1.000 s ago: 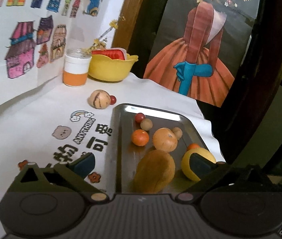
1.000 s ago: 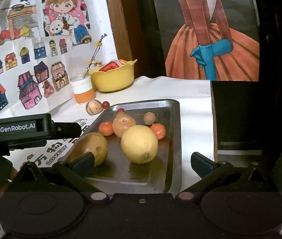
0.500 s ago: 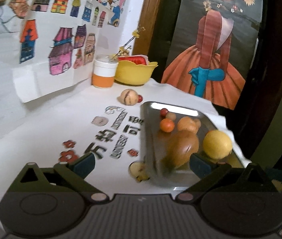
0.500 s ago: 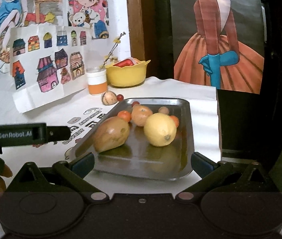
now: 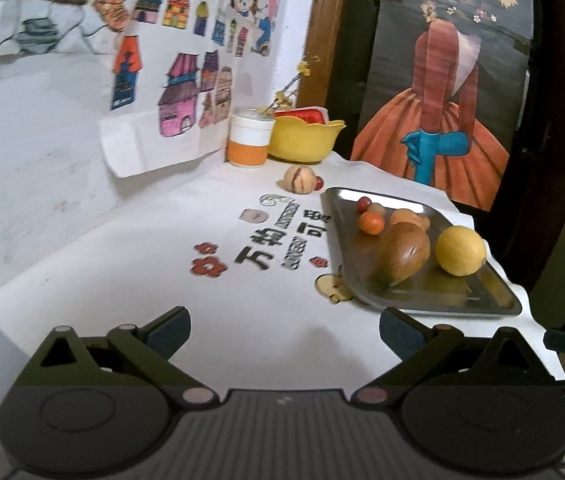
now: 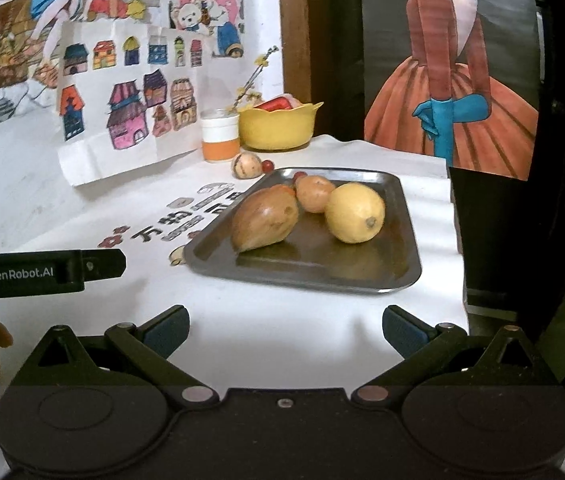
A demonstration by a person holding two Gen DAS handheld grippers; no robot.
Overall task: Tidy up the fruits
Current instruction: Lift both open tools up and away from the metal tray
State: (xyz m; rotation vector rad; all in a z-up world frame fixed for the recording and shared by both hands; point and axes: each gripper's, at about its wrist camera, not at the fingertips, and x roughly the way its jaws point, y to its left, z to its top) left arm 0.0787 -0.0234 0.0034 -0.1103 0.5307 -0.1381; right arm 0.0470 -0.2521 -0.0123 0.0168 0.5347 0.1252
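Fingers spread and empty, my left gripper [image 5: 284,332] and right gripper [image 6: 285,330] have retreated from the fruit-laden tray [image 6: 404,276].

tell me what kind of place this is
Probably a home, maybe a child's corner: coloured house drawings are taped to the wall, a cartoon-printed cloth covers the table, and a metal tray of fruit sits beside a yellow bowl.
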